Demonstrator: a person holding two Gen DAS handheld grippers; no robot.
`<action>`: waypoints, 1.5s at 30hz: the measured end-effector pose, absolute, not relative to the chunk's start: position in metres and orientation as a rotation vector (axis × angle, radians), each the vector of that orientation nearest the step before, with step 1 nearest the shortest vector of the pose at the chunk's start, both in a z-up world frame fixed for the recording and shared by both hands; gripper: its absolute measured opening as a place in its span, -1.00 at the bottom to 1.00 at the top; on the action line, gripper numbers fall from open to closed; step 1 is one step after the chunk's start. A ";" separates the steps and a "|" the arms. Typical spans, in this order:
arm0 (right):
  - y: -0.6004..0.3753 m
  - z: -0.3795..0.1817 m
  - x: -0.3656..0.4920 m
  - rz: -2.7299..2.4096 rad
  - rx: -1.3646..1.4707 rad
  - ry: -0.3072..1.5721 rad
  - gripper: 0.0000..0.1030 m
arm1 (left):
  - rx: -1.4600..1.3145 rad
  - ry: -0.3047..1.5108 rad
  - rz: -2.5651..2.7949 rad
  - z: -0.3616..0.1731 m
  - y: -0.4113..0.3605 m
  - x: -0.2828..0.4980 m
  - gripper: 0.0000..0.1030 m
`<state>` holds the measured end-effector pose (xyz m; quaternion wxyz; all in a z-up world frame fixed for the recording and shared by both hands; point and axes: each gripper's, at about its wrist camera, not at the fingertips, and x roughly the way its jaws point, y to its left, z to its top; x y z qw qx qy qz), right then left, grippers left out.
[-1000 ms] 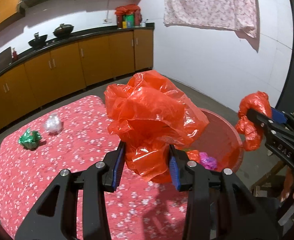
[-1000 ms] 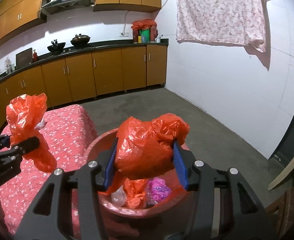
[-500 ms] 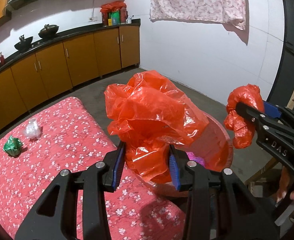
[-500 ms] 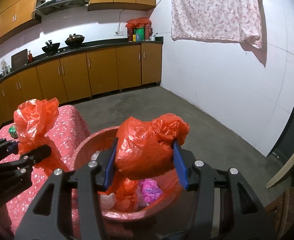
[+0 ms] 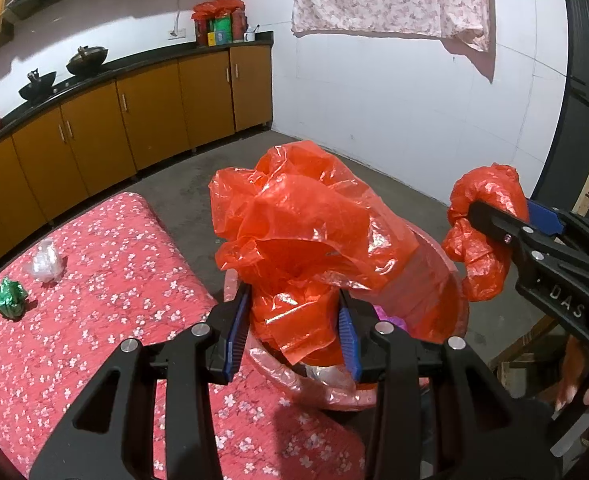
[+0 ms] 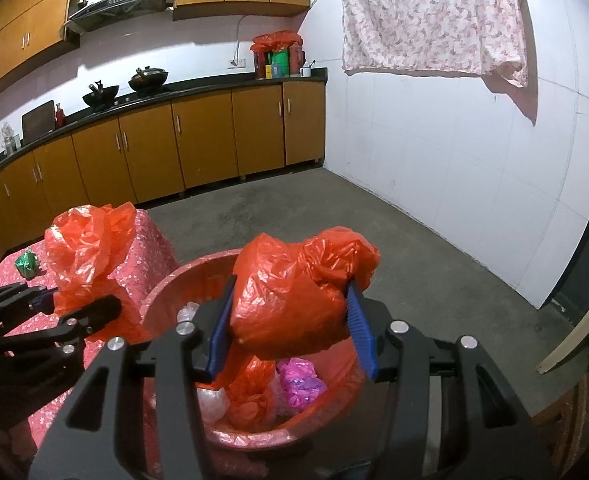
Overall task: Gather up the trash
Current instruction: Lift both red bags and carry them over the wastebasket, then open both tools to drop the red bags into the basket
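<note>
A red bin [image 6: 182, 276] lined with a red plastic bag stands beside the table and holds pink [image 6: 300, 380], clear and red trash. My left gripper [image 5: 292, 328] is shut on one bunched edge of the red bag [image 5: 306, 236] above the bin; it also shows in the right wrist view [image 6: 82, 304]. My right gripper [image 6: 290, 320] is shut on the opposite bunched edge of the bag [image 6: 294, 300]; it also shows in the left wrist view [image 5: 494, 220]. A green wrapper [image 5: 9, 298] and a clear plastic wad [image 5: 44, 262] lie on the table.
The table has a red flowered cloth [image 5: 106, 280]. Brown kitchen cabinets [image 6: 198, 140] run along the back wall with pots on the counter. A flowered cloth [image 6: 434, 16] hangs on the white wall. Grey floor [image 6: 414, 240] lies beyond the bin. A wooden piece [image 6: 574, 328] leans at right.
The left gripper has swung right with its bag edge, so the table trash has slid to the left of its view. The right gripper holds its edge as before.
</note>
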<state>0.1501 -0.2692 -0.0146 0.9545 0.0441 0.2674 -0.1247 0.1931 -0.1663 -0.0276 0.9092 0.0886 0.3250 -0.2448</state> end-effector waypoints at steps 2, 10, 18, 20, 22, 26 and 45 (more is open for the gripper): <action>-0.270 -0.015 0.152 -0.253 0.095 0.544 -0.02 | 0.179 0.671 -0.508 -0.028 -0.169 0.195 -0.23; -0.274 -0.016 0.159 -0.251 0.116 0.543 -0.02 | 0.173 0.676 -0.524 -0.032 -0.174 0.204 -0.23; -0.277 -0.017 0.169 -0.245 0.127 0.539 -0.01 | 0.177 0.693 -0.537 -0.040 -0.183 0.214 -0.22; -0.278 -0.017 0.173 -0.244 0.133 0.538 -0.01 | 0.179 0.696 -0.543 -0.041 -0.186 0.217 -0.22; -0.279 -0.017 0.177 -0.240 0.145 0.537 0.01 | 0.182 0.695 -0.546 -0.042 -0.188 0.218 -0.22; -0.283 -0.018 0.180 -0.236 0.165 0.533 0.08 | 0.177 0.697 -0.548 -0.046 -0.187 0.220 -0.14; -0.285 -0.017 0.176 -0.263 0.188 0.514 0.41 | 0.125 0.709 -0.461 -0.049 -0.153 0.227 0.10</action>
